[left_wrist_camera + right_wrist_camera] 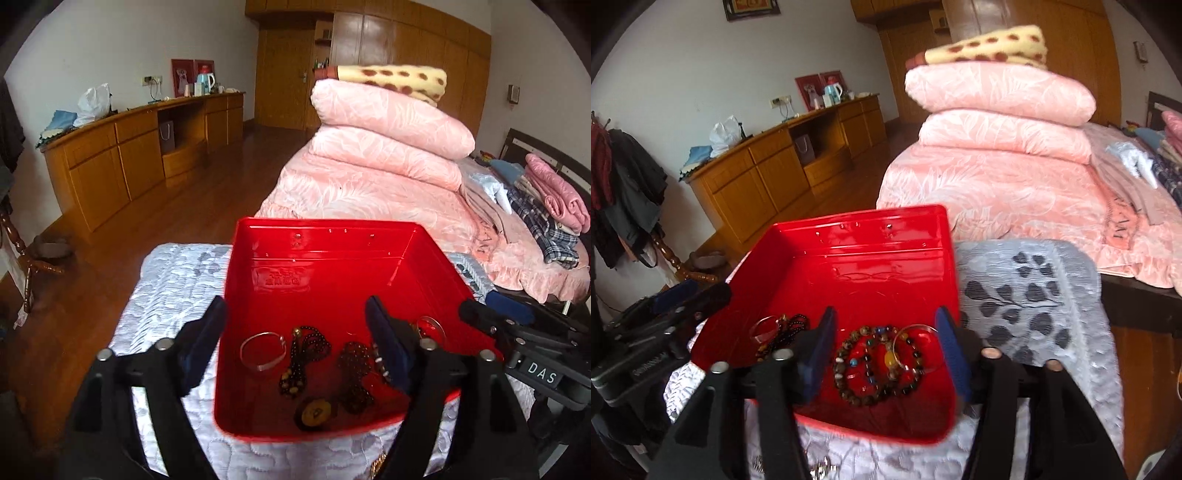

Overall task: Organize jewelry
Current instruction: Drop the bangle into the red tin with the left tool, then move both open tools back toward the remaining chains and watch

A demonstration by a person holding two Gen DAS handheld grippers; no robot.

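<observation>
Item: red tray (pixel 332 258), open-topped, resting on a quilted grey-and-white cover (pixel 177 280) at the foot of a bed with pink bedding (pixel 369 184).

Contents, left wrist view: a silver bangle (pixel 263 350); a dark bead string (pixel 308 354) just beside it; a second brownish bead string (pixel 354 373); a round amber pendant (pixel 314 412) near the front wall. Right wrist view: a multicoloured bead bracelet (pixel 864 369) and a clear bangle (pixel 916 347) overlapping it.

Still outside the tray: a gold-coloured piece (pixel 378 467) on the cover at the bottom edge of the left view; something metallic (pixel 820 470) on the cover at the bottom of the right view, too blurred to name. Whether these are the same piece cannot be told.

Left claw (pixel 295 350): spread wide, one finger outside the tray's left wall, the other over the inside; nothing pinched.

Right claw (pixel 886 354): spread, both fingers over the tray's right half, the bracelets lying between them below; nothing pinched.

Progress, judged: most pieces gathered in the tray but heaped unsorted; at least one stray remains to collect.
</observation>
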